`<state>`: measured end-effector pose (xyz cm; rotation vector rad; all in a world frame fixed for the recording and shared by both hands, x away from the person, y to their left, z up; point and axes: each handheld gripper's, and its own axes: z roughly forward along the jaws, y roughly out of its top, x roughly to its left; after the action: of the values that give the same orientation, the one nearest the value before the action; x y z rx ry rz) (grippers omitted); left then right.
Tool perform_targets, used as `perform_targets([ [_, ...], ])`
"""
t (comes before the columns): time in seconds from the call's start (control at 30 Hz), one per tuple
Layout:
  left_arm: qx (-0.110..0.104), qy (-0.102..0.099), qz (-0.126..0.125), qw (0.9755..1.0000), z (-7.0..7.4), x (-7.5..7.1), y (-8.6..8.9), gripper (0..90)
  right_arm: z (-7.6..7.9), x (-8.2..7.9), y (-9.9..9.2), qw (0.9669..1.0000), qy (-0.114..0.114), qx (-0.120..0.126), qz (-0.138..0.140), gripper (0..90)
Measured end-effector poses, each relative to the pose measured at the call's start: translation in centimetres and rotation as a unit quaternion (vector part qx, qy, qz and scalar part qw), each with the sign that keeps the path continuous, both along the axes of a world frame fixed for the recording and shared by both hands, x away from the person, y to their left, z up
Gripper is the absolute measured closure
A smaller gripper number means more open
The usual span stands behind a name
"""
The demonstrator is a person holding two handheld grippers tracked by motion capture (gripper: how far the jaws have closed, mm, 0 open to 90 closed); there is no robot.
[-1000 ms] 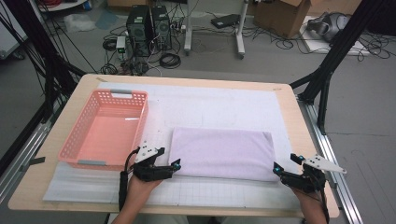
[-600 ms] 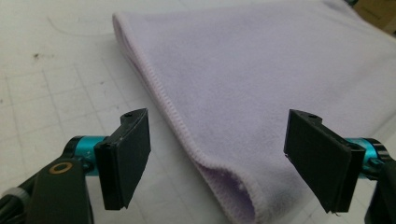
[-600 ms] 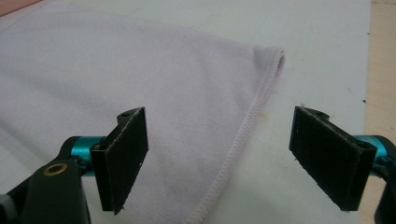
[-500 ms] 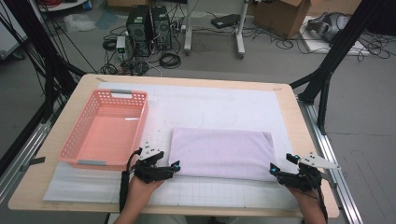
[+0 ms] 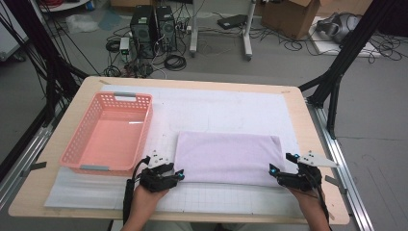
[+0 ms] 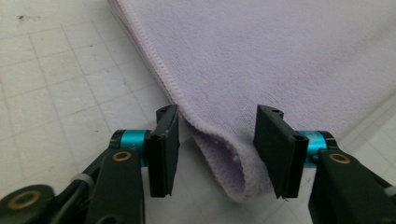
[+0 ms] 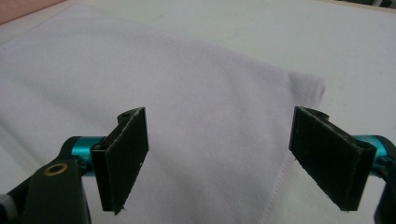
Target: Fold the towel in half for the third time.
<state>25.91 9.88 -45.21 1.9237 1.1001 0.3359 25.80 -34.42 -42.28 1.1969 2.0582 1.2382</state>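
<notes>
At the near left corner of the folded lilac terry towel (image 5: 228, 157) on the worktop (image 5: 308, 211), the left claw (image 6: 217, 149) has just been closing, corner between its jaws, not yet pinched. Right claw (image 7: 243, 158) stays spread by the near right corner, so a two-corner lift looks about to begin.

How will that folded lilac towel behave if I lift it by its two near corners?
Probably floppy: the folded lilac towel already curls up at the corner between the left gripper, whose jaws have just been closing. It looks like soft terry in stacked layers, so the middle likely sags and layers may separate. It seems light, and its nap should grip well.
</notes>
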Motion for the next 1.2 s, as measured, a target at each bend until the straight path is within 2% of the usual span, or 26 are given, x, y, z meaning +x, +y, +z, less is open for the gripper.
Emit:
perform_targets([
  [0.13, -0.006, 0.003, 0.000, 1.0000, 0.0, -0.1, -0.2, 60.0, 0.5, 1.4, 1.8, 0.9998, -0.002, -0.002, 0.018, 18.6],
  [0.33, -0.012, 0.006, -0.012, 0.9998, 0.0, -0.1, -0.3, 72.0, 1.4, 4.1, 5.9, 0.9978, 0.006, -0.015, 0.063, 22.6],
  [0.5, -0.026, 0.014, -0.005, 0.9995, -0.1, 0.1, -0.2, 76.0, 1.8, 6.5, 9.1, 0.9950, 0.014, -0.024, 0.096, 22.5],
  [0.63, -0.030, 0.018, -0.003, 0.9994, -0.1, 0.1, -0.2, 77.0, 1.9, 8.7, 10.7, 0.9934, 0.030, -0.019, 0.109, 22.5],
  [0.77, -0.035, 0.020, -0.004, 0.9992, -0.1, 0.1, -0.1, 77.2, 1.8, 10.6, 12.4, 0.9917, 0.042, -0.026, 0.118, 22.6],
  [1.2, -0.047, 0.019, -0.001, 0.9987, 0.1, 0.1, 0.1, 78.9, 0.7, 14.7, 20.7, 0.9790, 0.072, -0.064, 0.180, 23.4],
])
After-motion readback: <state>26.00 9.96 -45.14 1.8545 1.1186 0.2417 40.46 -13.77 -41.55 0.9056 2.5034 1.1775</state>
